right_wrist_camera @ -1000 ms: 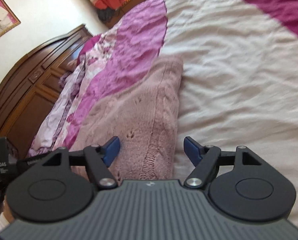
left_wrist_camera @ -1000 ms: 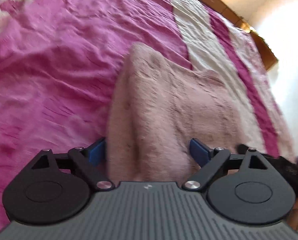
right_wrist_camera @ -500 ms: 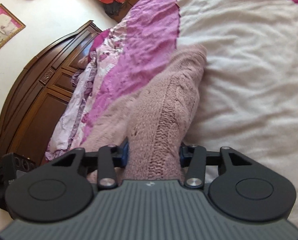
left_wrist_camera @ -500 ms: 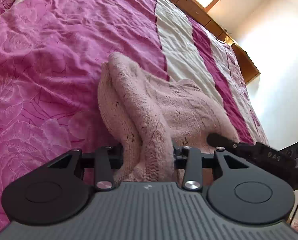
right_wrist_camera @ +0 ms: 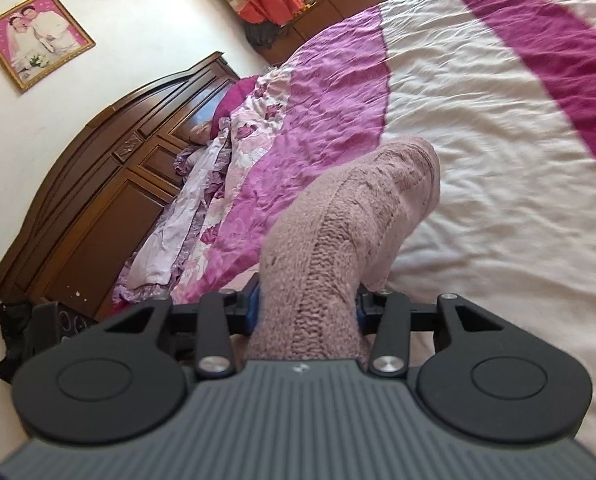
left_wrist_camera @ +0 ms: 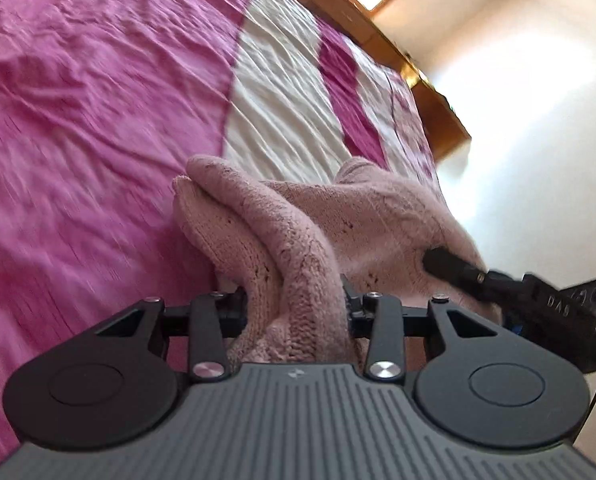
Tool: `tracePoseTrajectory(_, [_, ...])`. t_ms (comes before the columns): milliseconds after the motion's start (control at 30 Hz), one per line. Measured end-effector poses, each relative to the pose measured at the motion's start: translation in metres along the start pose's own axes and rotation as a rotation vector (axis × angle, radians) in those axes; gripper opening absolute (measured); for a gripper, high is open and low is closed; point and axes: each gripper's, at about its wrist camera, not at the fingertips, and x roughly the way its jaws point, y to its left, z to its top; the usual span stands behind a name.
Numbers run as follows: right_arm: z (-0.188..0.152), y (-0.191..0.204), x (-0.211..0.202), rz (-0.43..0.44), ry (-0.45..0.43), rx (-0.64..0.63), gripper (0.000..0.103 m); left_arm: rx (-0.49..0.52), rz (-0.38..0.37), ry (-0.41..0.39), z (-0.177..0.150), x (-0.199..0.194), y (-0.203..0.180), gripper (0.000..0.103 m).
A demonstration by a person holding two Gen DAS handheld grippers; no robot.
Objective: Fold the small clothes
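Note:
A small pink knitted garment (left_wrist_camera: 337, 220) hangs bunched above the bed, held at two edges. My left gripper (left_wrist_camera: 294, 304) is shut on one bunched edge of it. My right gripper (right_wrist_camera: 307, 306) is shut on another edge, and the knit (right_wrist_camera: 361, 216) runs forward from its jaws in a thick roll. The right gripper's body (left_wrist_camera: 537, 304) shows at the right of the left wrist view, close beside the left gripper. The fingertips of both grippers are hidden in the knit.
The bed has a magenta and cream striped bedspread (left_wrist_camera: 98, 100), also in the right wrist view (right_wrist_camera: 497, 100). A dark wooden headboard (right_wrist_camera: 98, 184) with floral pillows (right_wrist_camera: 202, 200) stands at the left. A white wall (left_wrist_camera: 537, 120) lies beyond the bed's far edge.
Both grippers were open around the flat garment a second ago, then shut on it. Since then both have lifted it off the bed, and the knit hangs bunched.

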Motion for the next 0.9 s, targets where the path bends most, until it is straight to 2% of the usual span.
tracePoseTrajectory(167, [-0.028,-0.028,-0.042,-0.054,0.007,0.041,0.045,0.015,0.008,0.070,-0.054,0.016,-0.019,0.044])
tracePoseTrajectory(300, [-0.060,-0.058,-0.047,-0.125,0.043,0.094,0.045,0.062,0.129,0.135,-0.080,0.032,-0.020,0.046])
tracePoseTrajectory(367, [-0.075,-0.067,-0.039,-0.165,0.064,0.092,0.047,0.071,0.164,0.140,-0.085,0.033,-0.016,0.053])
tracePoseTrajectory(433, [-0.088,-0.074,-0.036,-0.205,0.062,0.080,0.052,0.084,0.190,0.126,-0.089,0.029,-0.017,0.061])
tracePoseTrajectory(500, [-0.096,-0.077,-0.036,-0.208,0.040,0.087,0.056,0.098,0.203,0.123,-0.091,0.023,-0.021,0.062])
tracePoseTrajectory(667, [-0.100,-0.070,-0.052,-0.237,0.013,0.067,0.058,0.156,0.244,0.109,-0.085,0.008,-0.035,0.062])
tracePoseTrajectory(900, [-0.106,-0.054,-0.089,-0.302,-0.045,-0.052,0.058,0.290,0.367,0.113,-0.099,-0.001,-0.045,0.068])
